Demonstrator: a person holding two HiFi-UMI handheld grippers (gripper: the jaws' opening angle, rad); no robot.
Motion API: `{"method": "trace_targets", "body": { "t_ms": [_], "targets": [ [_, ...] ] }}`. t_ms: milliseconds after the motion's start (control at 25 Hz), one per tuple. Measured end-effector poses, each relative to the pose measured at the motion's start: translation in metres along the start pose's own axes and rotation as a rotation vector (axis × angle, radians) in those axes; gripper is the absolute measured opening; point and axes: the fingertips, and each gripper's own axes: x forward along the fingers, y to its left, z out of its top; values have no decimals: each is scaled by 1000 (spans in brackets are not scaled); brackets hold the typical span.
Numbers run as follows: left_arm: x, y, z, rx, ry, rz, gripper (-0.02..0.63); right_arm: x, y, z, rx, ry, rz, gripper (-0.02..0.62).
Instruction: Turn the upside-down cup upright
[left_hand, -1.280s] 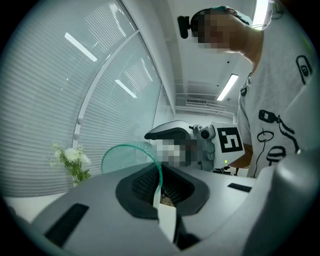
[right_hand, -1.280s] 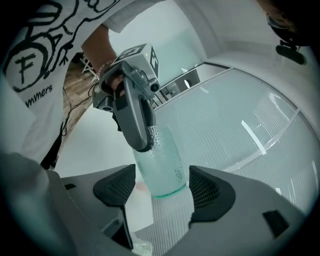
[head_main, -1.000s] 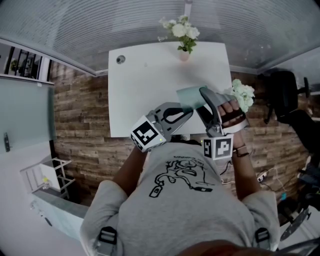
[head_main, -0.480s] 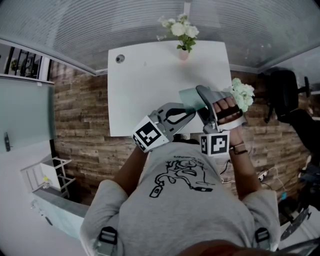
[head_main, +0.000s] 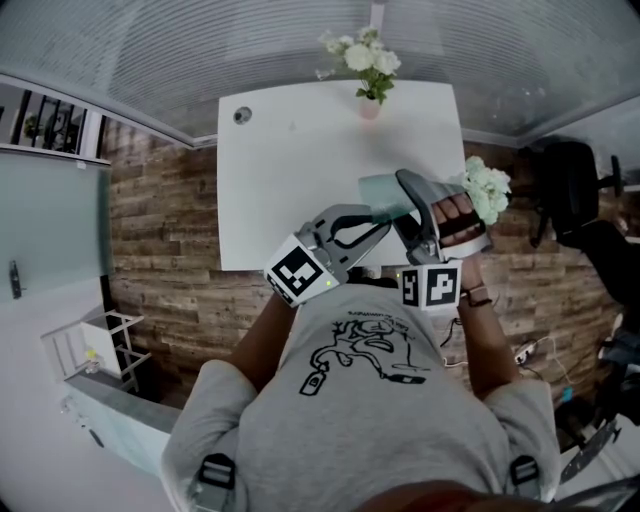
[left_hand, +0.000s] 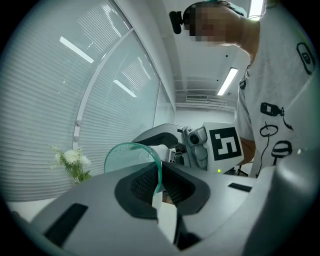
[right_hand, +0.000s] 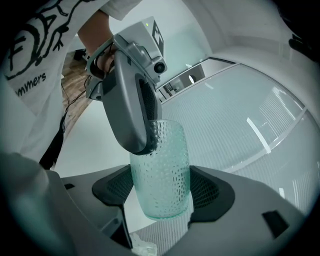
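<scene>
A dimpled, pale-green glass cup (head_main: 378, 190) is held in the air over the near edge of the white table (head_main: 290, 170). My right gripper (right_hand: 161, 192) is shut on the cup (right_hand: 162, 175)'s body, one pad against each side. My left gripper (left_hand: 159, 182) is shut on the cup's thin rim (left_hand: 132, 157), one pad inside the mouth and one outside. In the right gripper view the left gripper (right_hand: 150, 142) grips the cup's far end, and the rounded base points toward the camera. In the head view the left gripper (head_main: 378, 218) and right gripper (head_main: 402, 190) meet at the cup.
A small vase of white flowers (head_main: 368, 72) stands at the table's far edge, and a small round fitting (head_main: 241, 116) sits at its far left corner. Another bunch of white flowers (head_main: 488, 190) is just right of my right hand. A black chair (head_main: 572, 195) stands further right.
</scene>
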Motion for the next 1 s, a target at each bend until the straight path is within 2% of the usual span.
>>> {"method": "trace_targets", "body": {
  "t_ms": [240, 520, 640, 840, 1000],
  "targets": [
    [-10, 11, 10, -37, -76, 72, 70, 1, -6, -5, 121, -8, -21, 347],
    [-24, 29, 17, -103, -149, 154, 221, -4, -13, -4, 349, -68, -29, 347],
    [-26, 32, 21, -115, -175, 157, 268, -6, -18, -3, 429, -98, -40, 347],
    [-24, 30, 27, -88, -190, 147, 295, -9, -20, 1, 555, -152, -38, 347],
    [-22, 32, 24, -111, -181, 153, 298, -11, -21, 5, 659, -201, -30, 347]
  ]
}}
